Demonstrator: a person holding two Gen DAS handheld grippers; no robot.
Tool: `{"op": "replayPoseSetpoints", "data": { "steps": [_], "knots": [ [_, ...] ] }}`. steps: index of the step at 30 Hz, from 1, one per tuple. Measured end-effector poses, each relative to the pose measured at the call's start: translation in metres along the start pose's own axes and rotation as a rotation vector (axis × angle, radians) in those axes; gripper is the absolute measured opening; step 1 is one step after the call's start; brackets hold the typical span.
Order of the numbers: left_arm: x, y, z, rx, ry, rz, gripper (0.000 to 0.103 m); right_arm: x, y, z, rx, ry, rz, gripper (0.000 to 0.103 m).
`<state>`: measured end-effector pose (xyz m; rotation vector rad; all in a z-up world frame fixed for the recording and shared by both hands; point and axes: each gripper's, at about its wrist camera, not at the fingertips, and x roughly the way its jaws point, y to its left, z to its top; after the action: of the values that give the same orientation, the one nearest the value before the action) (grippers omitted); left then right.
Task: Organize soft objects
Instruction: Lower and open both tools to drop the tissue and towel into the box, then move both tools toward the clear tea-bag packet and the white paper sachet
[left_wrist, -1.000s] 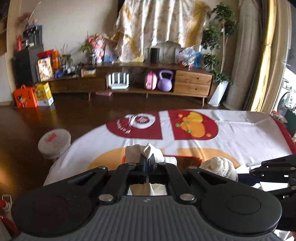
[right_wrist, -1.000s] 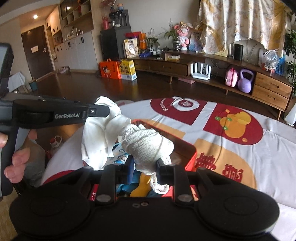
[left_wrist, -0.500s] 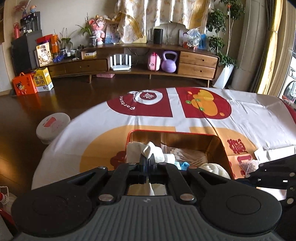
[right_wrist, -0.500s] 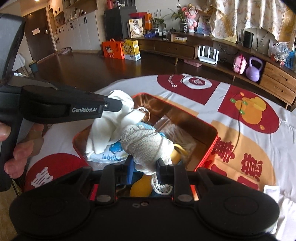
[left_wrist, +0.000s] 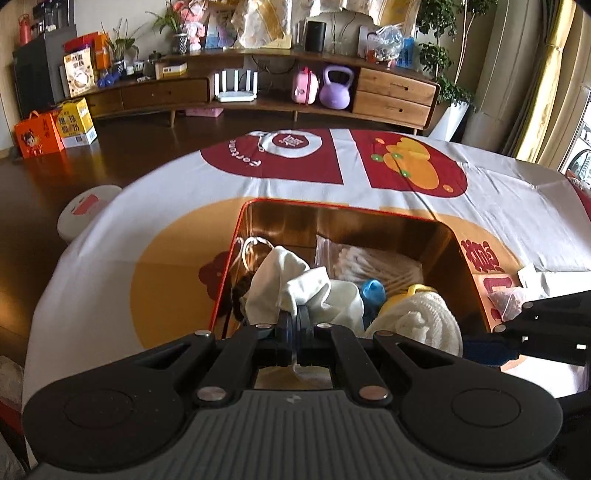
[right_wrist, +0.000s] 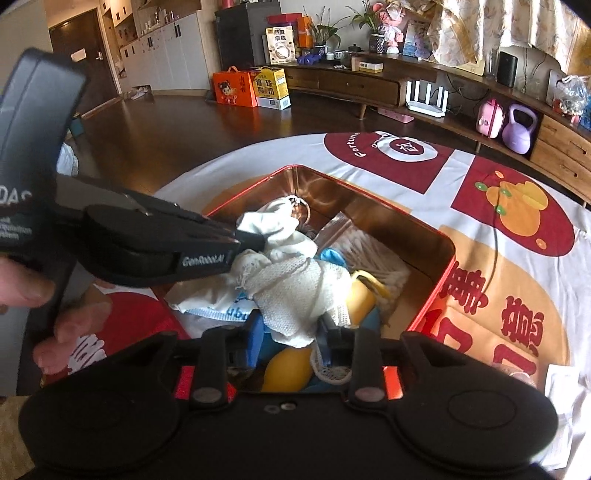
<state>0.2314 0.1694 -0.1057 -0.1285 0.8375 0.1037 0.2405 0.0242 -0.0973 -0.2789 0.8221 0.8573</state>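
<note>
Likely a home living room: wooden sideboard (left_wrist: 258, 88), houseplants (left_wrist: 443, 66), curtains (right_wrist: 509, 29), kettlebell (left_wrist: 336, 92).

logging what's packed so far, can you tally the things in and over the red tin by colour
White: 3 — smooth cloth in the left gripper, knitted cloth in the right gripper, bag of cotton swabs
Blue: 1 — soft piece
Yellow: 1 — soft toy
Total: 5, in the red tin; more may be hidden.

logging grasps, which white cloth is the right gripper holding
The coarse mesh-knit cloth, held between the right gripper fingers; the smooth white cloth is in the left gripper.
</note>
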Motion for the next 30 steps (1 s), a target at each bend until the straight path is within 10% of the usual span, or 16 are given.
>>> {"op": "replayPoseSetpoints", "data": {
  "steps": [30],
  "knots": [
    [-0.052, -0.018, -0.002, -0.003, -0.071, 0.021, 0.005, -0.075, -0.013, -0.016, 0.050, -0.105, -0.029, 0.073]
  ]
}}
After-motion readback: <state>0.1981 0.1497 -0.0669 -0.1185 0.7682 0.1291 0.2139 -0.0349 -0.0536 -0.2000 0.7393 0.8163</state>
